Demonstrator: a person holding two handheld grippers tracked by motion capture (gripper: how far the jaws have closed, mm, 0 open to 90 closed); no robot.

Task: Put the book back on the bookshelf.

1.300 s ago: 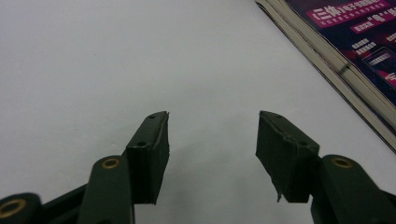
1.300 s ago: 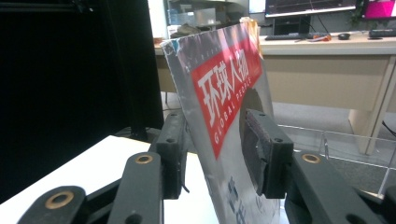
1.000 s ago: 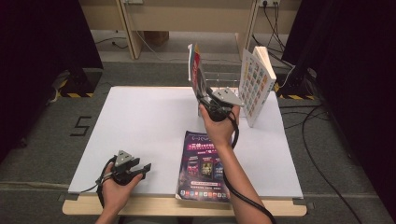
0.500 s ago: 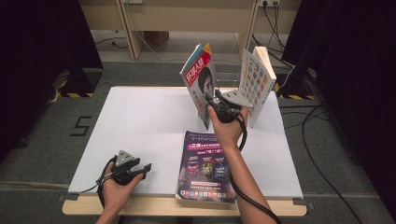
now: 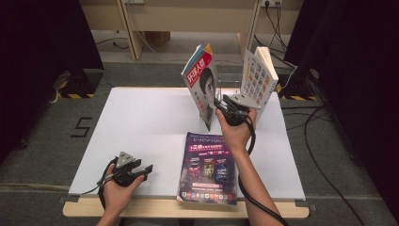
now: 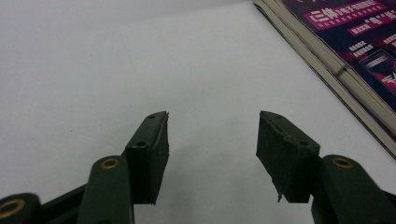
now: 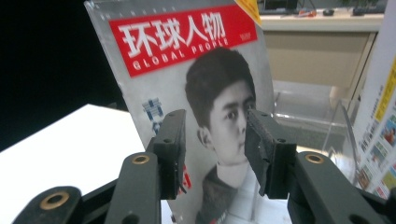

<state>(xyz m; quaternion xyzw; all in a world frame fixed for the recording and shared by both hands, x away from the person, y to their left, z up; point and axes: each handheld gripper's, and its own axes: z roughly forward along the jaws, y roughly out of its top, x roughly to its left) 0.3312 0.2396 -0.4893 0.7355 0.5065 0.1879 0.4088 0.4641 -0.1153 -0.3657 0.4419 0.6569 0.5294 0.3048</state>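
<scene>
Red-banner magazine swung out from the rack

The right gripper [image 5: 225,109] grasps the magazine [image 5: 203,82] by its lower edge, cover now turned toward the jaws, away from the standing book [image 5: 256,77]; the left gripper [image 5: 134,168] rests released.

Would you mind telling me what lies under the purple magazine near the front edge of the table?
The purple magazine lies flat on the white table. In the left gripper view its edge shows stacked layers of pages or perhaps further magazines; anything beneath is covered.
</scene>
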